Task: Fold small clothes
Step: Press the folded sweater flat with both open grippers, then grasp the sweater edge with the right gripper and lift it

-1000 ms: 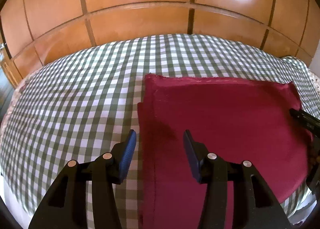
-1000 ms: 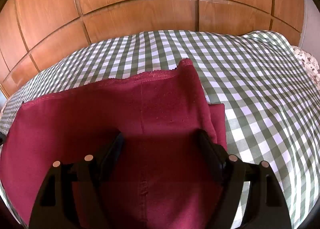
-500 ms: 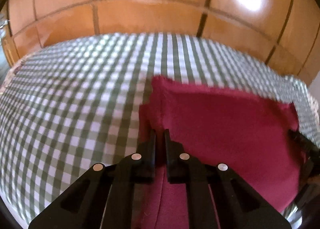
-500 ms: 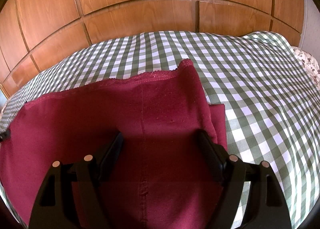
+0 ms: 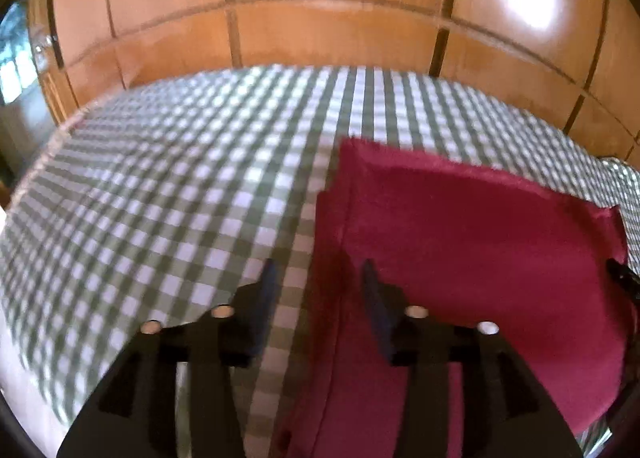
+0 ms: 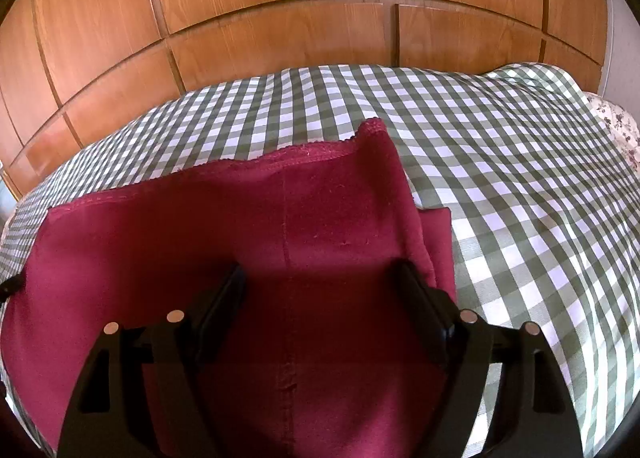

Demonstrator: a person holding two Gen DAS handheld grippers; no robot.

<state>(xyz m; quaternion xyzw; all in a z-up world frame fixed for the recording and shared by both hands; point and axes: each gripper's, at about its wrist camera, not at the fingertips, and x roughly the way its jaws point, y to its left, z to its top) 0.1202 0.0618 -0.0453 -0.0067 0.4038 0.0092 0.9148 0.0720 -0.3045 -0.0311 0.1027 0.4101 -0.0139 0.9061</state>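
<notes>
Since half a second ago the left gripper (image 5: pixel 318 278) has gone from nearly closed over the left edge of the maroon garment (image 5: pixel 472 258) to about half open, its jaws having just been opening; the view has also swung, so the garment's top edge now slants down toward the right of the frame. Nothing has shifted in the right wrist view.

Only the left wrist view, which is blurred, shows the garment's left border and the wide stretch of green-and-white checked cover (image 5: pixel 160 197) at left, plus a window glimpsed at the upper left rim. Only the right wrist view shows the garment's scalloped top hem, its centre seam, the folded layers stepping out at its right side, and a floral fabric (image 6: pixel 618 129) at the far right edge.

The left gripper's fingers straddle the garment's left edge: one over the checked cover, the other over the maroon cloth, with the edge lying between them and not pinched. The right gripper (image 6: pixel 320 278) stands wide open above the garment (image 6: pixel 280 238), low in the frame, gripping nothing; whether its fingertips touch the cloth cannot be told.

The garment lies flat on the cover in the lower centre. Glossy wooden panels (image 6: pixel 280 17) fill the top of both views. A dark tip of the right gripper shows at the right edge of the left view
</notes>
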